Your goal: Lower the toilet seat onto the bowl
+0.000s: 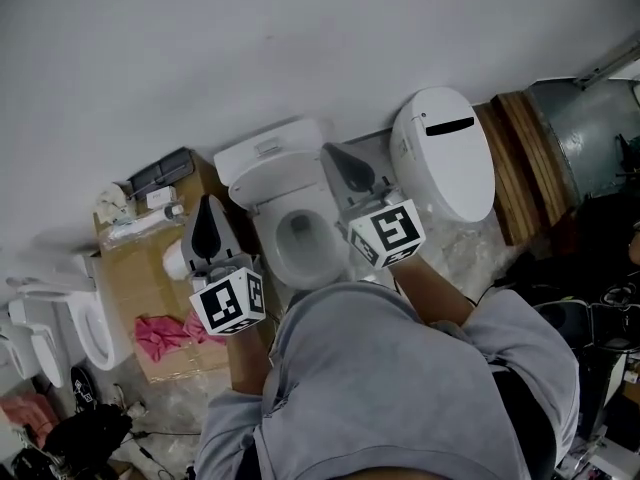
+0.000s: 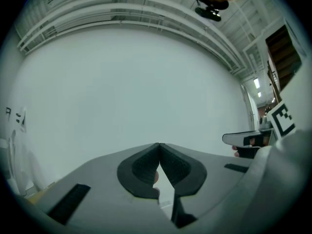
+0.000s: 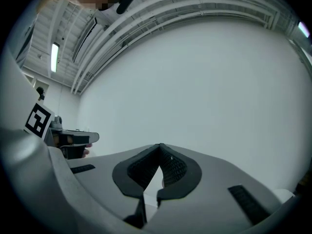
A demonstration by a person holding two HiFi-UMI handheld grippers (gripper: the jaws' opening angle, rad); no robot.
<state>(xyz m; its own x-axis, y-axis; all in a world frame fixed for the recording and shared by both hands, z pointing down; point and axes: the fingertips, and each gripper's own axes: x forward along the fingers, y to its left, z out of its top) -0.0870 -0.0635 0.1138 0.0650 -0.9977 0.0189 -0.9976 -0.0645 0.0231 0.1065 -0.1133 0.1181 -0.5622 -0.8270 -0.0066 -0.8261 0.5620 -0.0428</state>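
Note:
In the head view a white toilet (image 1: 285, 203) stands against the wall, its bowl (image 1: 300, 240) uncovered. The seat and lid (image 1: 268, 180) seem to stand up against the tank. My left gripper (image 1: 208, 204) is held left of the bowl, shut and empty. My right gripper (image 1: 330, 151) hovers just right of the tank, also shut with nothing in it. Both gripper views face the plain white wall. The left gripper (image 2: 159, 145) and the right gripper (image 3: 159, 145) show their pads pressed together at the tips. The toilet is in neither gripper view.
A second white toilet (image 1: 445, 153) with its lid down lies at the right, next to wooden boards (image 1: 525, 163) and a grey drum (image 1: 590, 123). A cardboard box (image 1: 135, 268) with a pink cloth (image 1: 160, 333) sits at the left, beside another white fixture (image 1: 88, 328).

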